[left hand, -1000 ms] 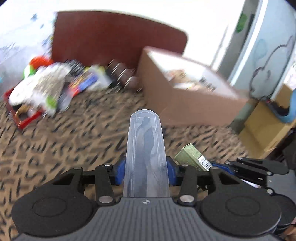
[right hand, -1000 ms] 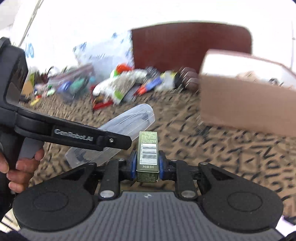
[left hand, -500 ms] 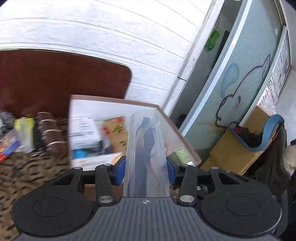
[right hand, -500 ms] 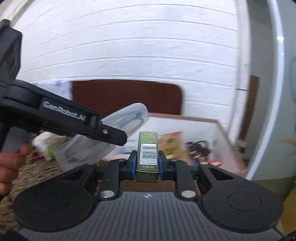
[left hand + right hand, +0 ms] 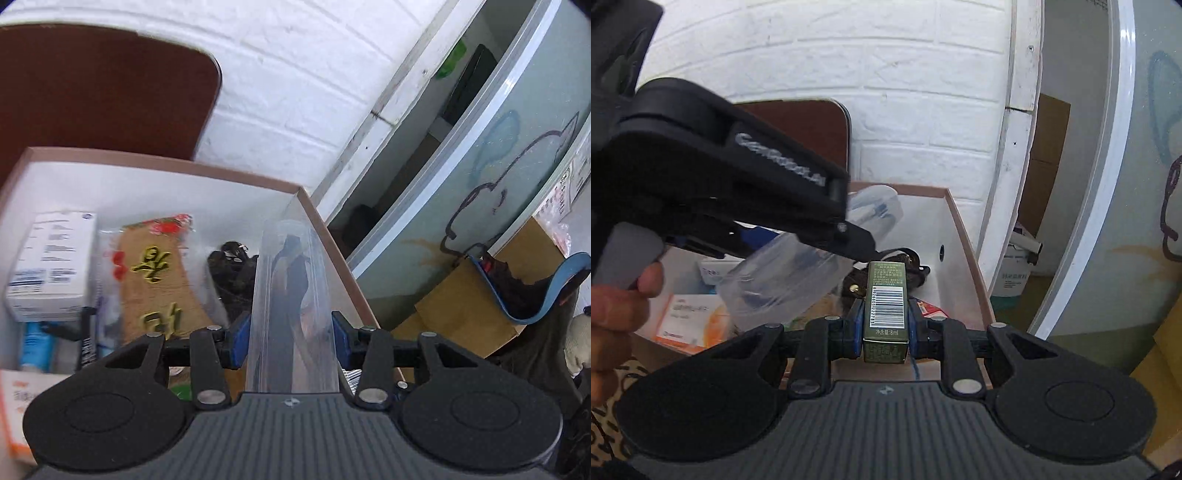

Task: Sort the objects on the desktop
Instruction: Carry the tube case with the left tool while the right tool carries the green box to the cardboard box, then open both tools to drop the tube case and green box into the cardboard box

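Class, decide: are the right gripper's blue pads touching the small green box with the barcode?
Touching. The right wrist view shows both blue pads pressed flush against the small green barcoded box, no gap either side.

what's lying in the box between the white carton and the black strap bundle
A bagged tan card with gold characters, seen in the left wrist view.

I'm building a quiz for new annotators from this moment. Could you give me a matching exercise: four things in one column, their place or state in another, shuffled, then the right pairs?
Things:
1. clear plastic oblong case
2. small dark green carton with a barcode
3. white medicine box with blue print
4. open brown cardboard box with white inside

Places or states:
A. lying inside the box, at its left side
B. clamped in the left tongs
C. below both tongs, holding sorted items
D. clamped in the right tongs

Pairs: 1-B, 2-D, 3-A, 4-C
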Demonstrator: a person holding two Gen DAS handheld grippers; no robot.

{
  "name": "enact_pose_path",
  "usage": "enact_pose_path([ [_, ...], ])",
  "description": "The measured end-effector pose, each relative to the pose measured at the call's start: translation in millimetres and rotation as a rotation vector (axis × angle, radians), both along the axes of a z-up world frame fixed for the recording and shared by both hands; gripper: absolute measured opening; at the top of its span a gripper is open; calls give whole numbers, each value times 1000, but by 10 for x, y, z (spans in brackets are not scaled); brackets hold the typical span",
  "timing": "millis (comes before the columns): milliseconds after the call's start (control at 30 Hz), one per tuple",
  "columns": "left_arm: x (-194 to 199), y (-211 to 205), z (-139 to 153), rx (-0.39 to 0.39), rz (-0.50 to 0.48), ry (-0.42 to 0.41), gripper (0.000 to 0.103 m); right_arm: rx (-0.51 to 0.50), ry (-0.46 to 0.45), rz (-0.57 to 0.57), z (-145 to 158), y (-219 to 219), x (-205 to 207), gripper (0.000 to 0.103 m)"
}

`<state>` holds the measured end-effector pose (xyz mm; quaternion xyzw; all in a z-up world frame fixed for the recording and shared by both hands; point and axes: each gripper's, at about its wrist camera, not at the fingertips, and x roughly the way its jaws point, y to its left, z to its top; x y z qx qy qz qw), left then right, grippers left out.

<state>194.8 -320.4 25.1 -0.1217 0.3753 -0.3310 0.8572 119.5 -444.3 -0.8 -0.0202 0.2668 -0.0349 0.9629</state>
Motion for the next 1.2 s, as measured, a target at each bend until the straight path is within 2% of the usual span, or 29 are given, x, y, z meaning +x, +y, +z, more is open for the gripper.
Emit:
enact_pose_path([
  [167,94,-87,-101,11,6,9,47,-23,25,3,-41,-64,84,21],
  [233,71,-87,-104,2,-10,-11,48,-41,46,13,-39,-64,129,22],
  [267,48,-63,-93,-11,-12,-24,55,-49,47,15,-43,-52,120,23],
  [300,21,-31,-73,-23,-13,-32,74,-61,52,12,-44,-34,90,23],
  [333,8,-12,-42,-30,-9,-37,88,-77,61,8,-45,-14,70,33],
  [367,-24,22,-6,-40,-6,-50,92,-86,47,4,-42,3,31,53],
  [433,-88,78,65,-58,-19,-81,96,-95,9,10,-25,37,-55,58],
  [533,-191,173,161,-65,-26,-102,99,-96,-12,16,15,96,-172,66],
  [600,-248,245,182,-71,-21,-107,99,-92,-30,7,47,139,-255,77],
  [633,-275,280,191,-73,-20,-106,99,-90,-41,1,64,161,-298,85],
  [800,-427,427,219,-61,-26,-118,99,-82,-101,3,169,268,-451,87],
  [967,-593,618,243,-41,-14,-152,99,-72,-123,5,270,419,-576,87],
  [1200,-974,1036,193,-41,-16,-173,99,-39,-174,72,385,777,-916,92],
])
